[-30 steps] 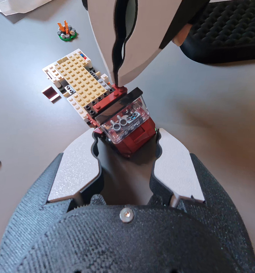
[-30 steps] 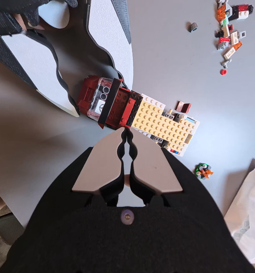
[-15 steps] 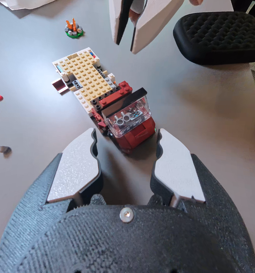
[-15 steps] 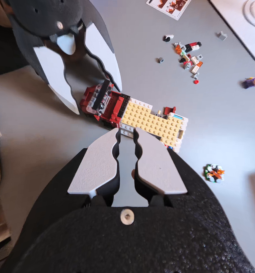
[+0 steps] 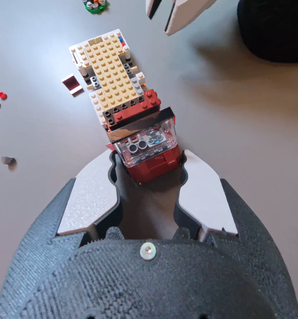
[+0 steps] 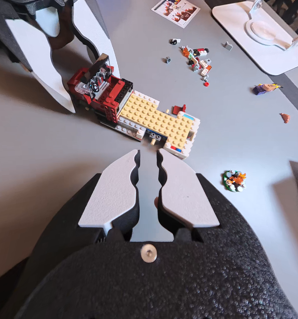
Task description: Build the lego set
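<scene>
Brick truck on grey table, straddled at the cab

Left gripper (image 5: 147, 155) spread wide round the dark red cab (image 5: 153, 165), right pad touching, probably to steady it; tan truck bed (image 6: 155, 119) flat beyond; right gripper (image 6: 148, 153) slightly parted, empty, near the rear corner.

One brick-built truck (image 6: 136, 110), one toy campfire (image 6: 234, 180), one instruction sheet (image 6: 176, 12), one purple figure (image 6: 264, 88), one pile of loose bricks (image 6: 198, 60), two tools: left (image 5: 147, 152), right (image 6: 148, 151).

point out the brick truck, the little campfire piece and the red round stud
brick truck (image 6: 155, 119), right wrist view, on its tan studded bed
campfire piece (image 6: 234, 181), right wrist view, on its orange flames
red round stud (image 5: 2, 95), left wrist view, on its top
</scene>
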A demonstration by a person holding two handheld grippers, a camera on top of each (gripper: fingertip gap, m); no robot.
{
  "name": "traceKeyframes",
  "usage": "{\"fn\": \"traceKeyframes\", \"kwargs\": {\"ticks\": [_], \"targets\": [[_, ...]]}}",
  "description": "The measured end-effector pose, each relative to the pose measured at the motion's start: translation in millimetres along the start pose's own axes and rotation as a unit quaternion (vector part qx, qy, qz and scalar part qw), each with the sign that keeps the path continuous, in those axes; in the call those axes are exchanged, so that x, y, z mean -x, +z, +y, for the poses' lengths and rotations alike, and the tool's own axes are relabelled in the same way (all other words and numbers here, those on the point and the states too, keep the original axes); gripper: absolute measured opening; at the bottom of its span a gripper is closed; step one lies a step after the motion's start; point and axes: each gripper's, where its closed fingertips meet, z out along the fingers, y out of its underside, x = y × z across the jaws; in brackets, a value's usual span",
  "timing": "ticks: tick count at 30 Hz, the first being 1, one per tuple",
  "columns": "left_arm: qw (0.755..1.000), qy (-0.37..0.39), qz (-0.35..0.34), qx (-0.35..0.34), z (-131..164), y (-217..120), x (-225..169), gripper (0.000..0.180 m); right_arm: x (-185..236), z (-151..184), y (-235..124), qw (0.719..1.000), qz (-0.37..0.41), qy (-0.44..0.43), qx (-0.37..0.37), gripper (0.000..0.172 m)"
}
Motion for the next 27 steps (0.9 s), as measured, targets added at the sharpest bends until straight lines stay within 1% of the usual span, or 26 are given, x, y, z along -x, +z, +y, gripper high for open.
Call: {"fn": "traceKeyframes", "kwargs": {"ticks": [1,2,5,7,8,10,13,15,17,19,20,21,23,25,27], "targets": [[1.0,0.016,0.012,-0.001,1.3,-1.5,-0.3,0.072,0.0,0.2,-2.8,1.0,-0.005,-0.007,-0.005,0.019],[0.999,0.034,0.027,-0.003,2.8,-3.2,-1.2,0.067,-0.3,0.7,-5.3,1.0,-0.01,-0.015,-0.007,0.02],[0.99,0.108,0.089,-0.008,10.8,-10.4,-8.3,0.067,6.2,-0.6,-11.5,0.998,-0.045,-0.045,-0.01,0.029],[0.983,0.154,0.102,0.004,19.3,-14.6,-4.7,0.067,9.7,-3.7,-13.6,0.996,-0.058,-0.066,-0.01,0.037],[0.982,0.157,0.101,0.004,20.6,-17.7,1.8,0.066,10.9,-3.6,-13.8,0.995,-0.064,-0.075,-0.004,0.041],[0.987,0.132,0.088,0.019,26.3,-23.7,19.3,0.069,12.8,-0.4,-13.7,0.993,-0.082,-0.083,0.009,0.051],[0.992,0.103,0.07,-0.007,23.3,-36.6,32.6,0.068,13.1,6.4,-10.0,0.992,-0.112,-0.053,0.022,0.061],[0.993,0.089,0.069,-0.028,20.2,-39.4,29.9,0.07,18.9,10.1,-4.9,0.99,-0.136,-0.031,0.028,0.066],[0.993,0.092,0.066,-0.035,20.5,-35.9,25.1,0.073,31.5,12.1,-0.3,0.985,-0.17,-0.015,0.035,0.065],[0.993,0.098,0.055,-0.038,21.0,-29.6,23.9,0.073,46.3,16.1,1.7,0.977,-0.205,-0.017,0.052,0.056],[0.993,0.098,0.052,-0.043,19.7,-27.0,23.7,0.073,52.6,15.7,1.1,0.974,-0.217,-0.019,0.054,0.054],[0.993,0.096,0.046,-0.05,17.8,-24.8,25.4,0.072,58.8,14.7,-1.5,0.971,-0.233,-0.023,0.056,0.048],[0.994,0.089,0.035,-0.058,15.8,-22.0,32.1,0.072,70.7,13.0,-8.5,0.961,-0.267,-0.021,0.066,0.04],[0.994,0.082,0.026,-0.067,14.5,-21.8,39.5,0.07,72.7,10.1,-12.0,0.959,-0.274,-0.027,0.065,0.04],[0.994,0.079,0.018,-0.072,15.2,-23.7,46.2,0.067,62.3,5.2,-9.8,0.965,-0.254,-0.024,0.056,0.039]]}}
